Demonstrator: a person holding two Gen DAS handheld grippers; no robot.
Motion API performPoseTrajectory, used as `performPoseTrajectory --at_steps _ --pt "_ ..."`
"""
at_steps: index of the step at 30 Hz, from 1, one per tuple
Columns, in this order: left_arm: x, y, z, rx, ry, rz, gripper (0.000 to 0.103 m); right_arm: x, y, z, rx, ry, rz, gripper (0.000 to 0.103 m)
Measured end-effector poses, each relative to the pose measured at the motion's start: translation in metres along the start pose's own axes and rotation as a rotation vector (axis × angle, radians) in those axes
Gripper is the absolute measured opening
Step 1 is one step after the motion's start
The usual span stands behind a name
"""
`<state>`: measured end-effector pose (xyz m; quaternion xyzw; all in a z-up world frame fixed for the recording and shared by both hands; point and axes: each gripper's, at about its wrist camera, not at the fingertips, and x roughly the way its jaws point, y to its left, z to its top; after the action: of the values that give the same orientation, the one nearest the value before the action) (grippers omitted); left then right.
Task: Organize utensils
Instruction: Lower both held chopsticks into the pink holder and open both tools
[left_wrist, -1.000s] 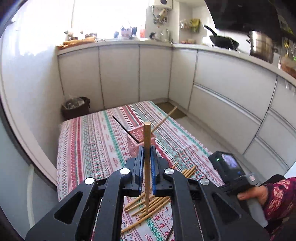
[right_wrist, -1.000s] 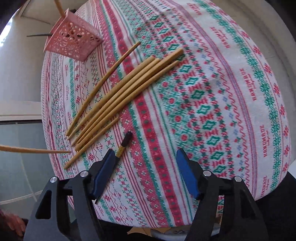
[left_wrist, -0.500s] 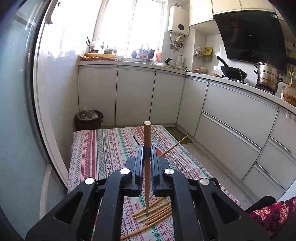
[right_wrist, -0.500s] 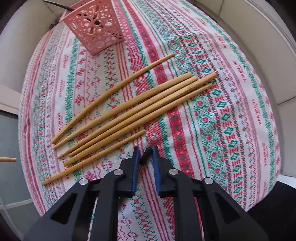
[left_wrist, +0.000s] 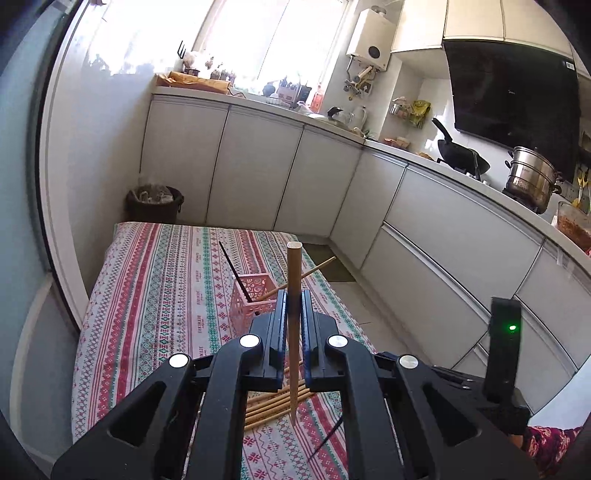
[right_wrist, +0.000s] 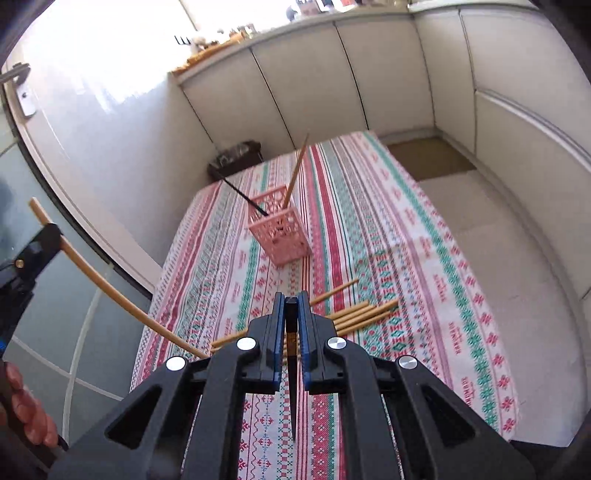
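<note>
Right hand-held gripper (right_wrist: 291, 314): was wide open over the black chopstick (right_wrist: 291, 369) on the worktop (right_wrist: 406, 258); now clamped on it and lifted clear, tip hanging above the cloth. Its view swung from the wooden chopsticks (right_wrist: 354, 314) up toward the basket (right_wrist: 280, 236). Left hand-held gripper (left_wrist: 293, 314) rolled slightly.

Left gripper (left_wrist: 293, 314) clamped on an upright wooden chopstick (left_wrist: 294, 295), tip hanging over loose wooden chopsticks (left_wrist: 273, 404) on the striped tablecloth (left_wrist: 155, 295). Farther off, pink basket (left_wrist: 251, 301) holding a black chopstick (left_wrist: 232, 267) and a wooden one. Near right, a floral sleeve (left_wrist: 550, 445).
</note>
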<state>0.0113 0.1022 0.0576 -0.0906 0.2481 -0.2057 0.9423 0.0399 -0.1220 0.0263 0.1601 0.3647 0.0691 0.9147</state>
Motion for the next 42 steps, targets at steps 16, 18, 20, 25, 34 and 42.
performPoseTrajectory --at_steps 16,18,20,25,34,42 --pt "0.025 -0.042 0.036 0.113 -0.030 0.080 0.006 -0.055 0.031 0.092 -0.115 -0.193 0.044 0.007" --pt "0.030 -0.042 0.045 0.115 -0.048 0.087 0.006 -0.057 0.035 0.108 -0.118 -0.218 0.054 0.007" --pt "0.035 -0.041 0.057 0.122 -0.071 0.105 0.006 -0.057 0.039 0.122 -0.129 -0.254 0.058 0.007" --pt "0.057 -0.033 0.081 0.119 -0.118 0.129 0.006 -0.039 0.049 0.152 -0.152 -0.305 0.063 0.007" --pt "0.121 -0.005 0.100 0.107 -0.126 0.179 0.006 0.031 0.053 0.180 -0.171 -0.315 0.075 0.007" --pt "0.165 0.027 0.087 0.038 -0.061 0.175 0.007 0.093 0.039 0.177 -0.134 -0.239 0.083 0.008"
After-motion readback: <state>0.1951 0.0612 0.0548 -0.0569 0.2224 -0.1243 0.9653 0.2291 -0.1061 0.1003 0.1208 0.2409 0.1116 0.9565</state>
